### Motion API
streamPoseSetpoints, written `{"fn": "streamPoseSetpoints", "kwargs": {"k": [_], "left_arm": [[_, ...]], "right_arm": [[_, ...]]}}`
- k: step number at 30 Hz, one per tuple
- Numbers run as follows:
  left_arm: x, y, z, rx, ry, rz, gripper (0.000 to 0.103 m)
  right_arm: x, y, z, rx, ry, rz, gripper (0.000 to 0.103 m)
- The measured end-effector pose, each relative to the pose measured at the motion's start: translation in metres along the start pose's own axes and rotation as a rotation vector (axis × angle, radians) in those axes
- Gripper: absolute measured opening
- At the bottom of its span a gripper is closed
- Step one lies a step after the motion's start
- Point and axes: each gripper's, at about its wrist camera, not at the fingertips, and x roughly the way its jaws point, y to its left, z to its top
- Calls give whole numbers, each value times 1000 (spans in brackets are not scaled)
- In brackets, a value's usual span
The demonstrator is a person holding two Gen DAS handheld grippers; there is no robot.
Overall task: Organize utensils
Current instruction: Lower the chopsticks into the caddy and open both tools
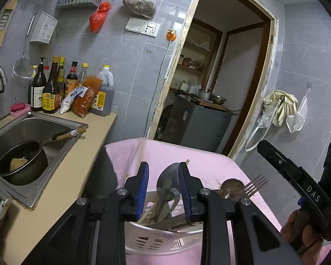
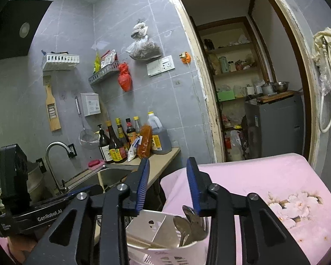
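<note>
A white slotted utensil holder (image 1: pixel 156 240) stands on a pink cloth-covered table (image 1: pixel 205 161). It holds spoons (image 1: pixel 167 181), a fork (image 1: pixel 253 184) and chopsticks. My left gripper (image 1: pixel 164 176) is open just above the holder, its fingers either side of a spoon bowl, gripping nothing. In the right wrist view the same holder (image 2: pixel 161 254) shows a divider, spoons (image 2: pixel 187 225) on its right side and chopsticks (image 2: pixel 139 241) on its left. My right gripper (image 2: pixel 167 181) is open and empty above the holder.
A beige counter (image 1: pixel 61 176) at left holds a steel sink (image 1: pixel 17 130) with a dark pot (image 1: pixel 22 161), and sauce bottles (image 1: pixel 53 88) by the wall. An open doorway (image 1: pixel 211 84) with a grey cabinet (image 1: pixel 198 121) lies behind the table.
</note>
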Motion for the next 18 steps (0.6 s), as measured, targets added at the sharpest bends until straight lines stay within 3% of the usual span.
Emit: {"fn": "streamPoseSetpoints", "kwargs": {"k": [4, 7, 9, 11, 16, 18], "left_arm": [[-14, -8, 4, 2, -13, 3, 52], [-24, -14, 8, 1, -14, -5, 59], [-30, -20, 10, 10, -16, 0, 70], [-39, -26, 11, 17, -29, 9, 88], [-57, -43, 10, 36, -49, 23, 102], [-63, -50, 7, 49, -58, 41, 103]], "right_arm": [[-15, -7, 6, 37, 20, -26, 50], [-26, -12, 9, 49, 27, -55, 58], [-38, -16, 11, 54, 21, -80, 69], [-48, -20, 13, 57, 19, -99, 74], [-77, -32, 16, 58, 17, -160, 92], [-89, -36, 17, 48, 15, -182, 100]]}}
